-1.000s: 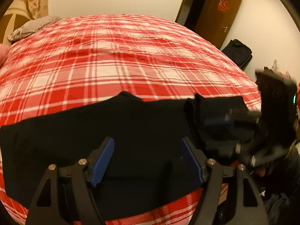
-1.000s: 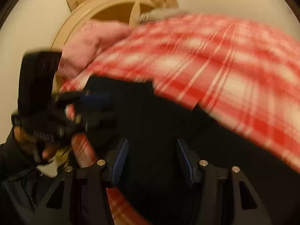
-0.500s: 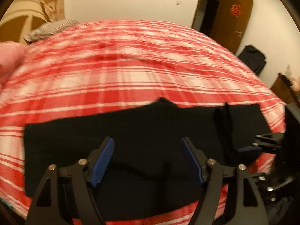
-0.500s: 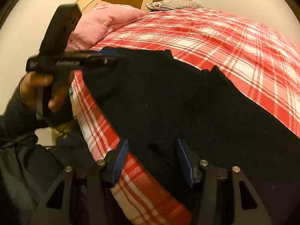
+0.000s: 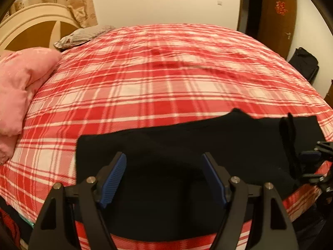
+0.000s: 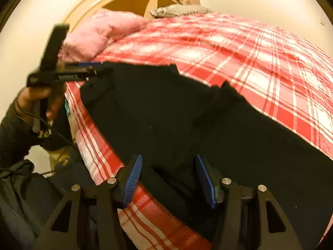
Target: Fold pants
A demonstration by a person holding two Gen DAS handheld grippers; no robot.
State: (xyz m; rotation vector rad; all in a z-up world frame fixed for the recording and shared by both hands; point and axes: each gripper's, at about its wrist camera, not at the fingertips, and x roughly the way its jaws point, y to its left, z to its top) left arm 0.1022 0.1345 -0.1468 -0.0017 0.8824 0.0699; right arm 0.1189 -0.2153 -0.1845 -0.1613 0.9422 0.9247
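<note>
At the far left of the left wrist view a pink quilt is bunched against the headboard, with a grey pillow just beside it. The bed, covered in a red-and-white plaid sheet, fills the middle of the scene. The black pants are laid along the near edge of the bed as a long flat band, already doubled lengthwise by the look of it, with a small ridge of bunched cloth towards the right end.

The left tongs are held above the left end of the band; the blue pads are spread wide and nothing is pinched between them. At the right end, the right tongs are seen over the near hem; they are parted too, and cloth lies below the gap, but no pinch can be made out.

The fabric is judged to be a soft, light knit: limp, not slippery, and in no way fragile. It is expected to sag and crease wherever it is left unsupported, and layers may slide apart if only the top one is caught. A hold is best taken at the two corners of one short end, through every layer, so that the end can be carried over evenly. The raised ridge ought to be smoothed first.
</note>
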